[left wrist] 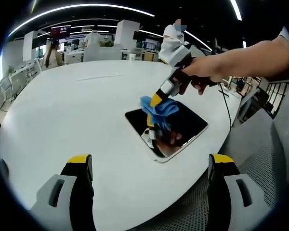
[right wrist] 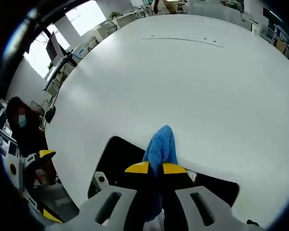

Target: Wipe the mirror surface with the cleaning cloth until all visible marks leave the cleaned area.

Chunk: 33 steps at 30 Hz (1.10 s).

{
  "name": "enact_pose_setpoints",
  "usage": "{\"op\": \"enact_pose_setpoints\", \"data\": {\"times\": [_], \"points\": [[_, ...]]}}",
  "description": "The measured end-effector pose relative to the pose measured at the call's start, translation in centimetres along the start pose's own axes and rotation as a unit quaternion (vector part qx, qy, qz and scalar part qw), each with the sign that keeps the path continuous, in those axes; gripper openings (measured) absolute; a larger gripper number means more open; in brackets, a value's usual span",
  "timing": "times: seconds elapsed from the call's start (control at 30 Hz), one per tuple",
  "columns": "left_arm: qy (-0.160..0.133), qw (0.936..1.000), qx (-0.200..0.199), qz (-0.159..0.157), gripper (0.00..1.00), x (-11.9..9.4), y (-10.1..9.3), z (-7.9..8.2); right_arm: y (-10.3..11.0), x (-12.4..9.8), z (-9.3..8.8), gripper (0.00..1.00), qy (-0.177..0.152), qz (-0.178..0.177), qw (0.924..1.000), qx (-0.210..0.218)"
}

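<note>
White table (left wrist: 77, 110); right claw (right wrist: 155, 168) pinching cloth (right wrist: 161, 144)

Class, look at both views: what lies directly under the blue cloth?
The mirror lies flat on the white table, and the blue cloth, clamped in the right gripper, sits on its glass. Any marks beneath the cloth are covered.

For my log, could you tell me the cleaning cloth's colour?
Blue: the soft cleaning cloth shows best in the right gripper view.

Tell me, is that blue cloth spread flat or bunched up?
Bunched up: the right gripper pinches the cloth into a wad above the mirror.
</note>
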State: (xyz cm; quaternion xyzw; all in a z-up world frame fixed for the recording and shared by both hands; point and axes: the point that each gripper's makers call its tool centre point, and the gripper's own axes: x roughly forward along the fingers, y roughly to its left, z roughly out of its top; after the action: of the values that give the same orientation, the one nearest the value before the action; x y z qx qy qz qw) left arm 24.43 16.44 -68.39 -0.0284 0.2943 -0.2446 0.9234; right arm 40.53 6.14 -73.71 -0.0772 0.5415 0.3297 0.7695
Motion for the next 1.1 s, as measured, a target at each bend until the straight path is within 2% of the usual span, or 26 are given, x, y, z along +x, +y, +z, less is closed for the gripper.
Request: {"op": "enact_pose_setpoints", "data": {"times": [0.37,1.1], "points": [[0.002,1.0000,0.000,0.002,0.99,0.0,0.1,-0.1,-1.0,-0.5,-0.4,0.02,-0.008,-0.001,1.0000,-0.005],[0.002,1.0000,0.001,0.004,0.99,0.0,0.2,-0.1,-3.6,-1.7,-1.3,0.02,-0.004,-0.021,0.9998,-0.003]]}}
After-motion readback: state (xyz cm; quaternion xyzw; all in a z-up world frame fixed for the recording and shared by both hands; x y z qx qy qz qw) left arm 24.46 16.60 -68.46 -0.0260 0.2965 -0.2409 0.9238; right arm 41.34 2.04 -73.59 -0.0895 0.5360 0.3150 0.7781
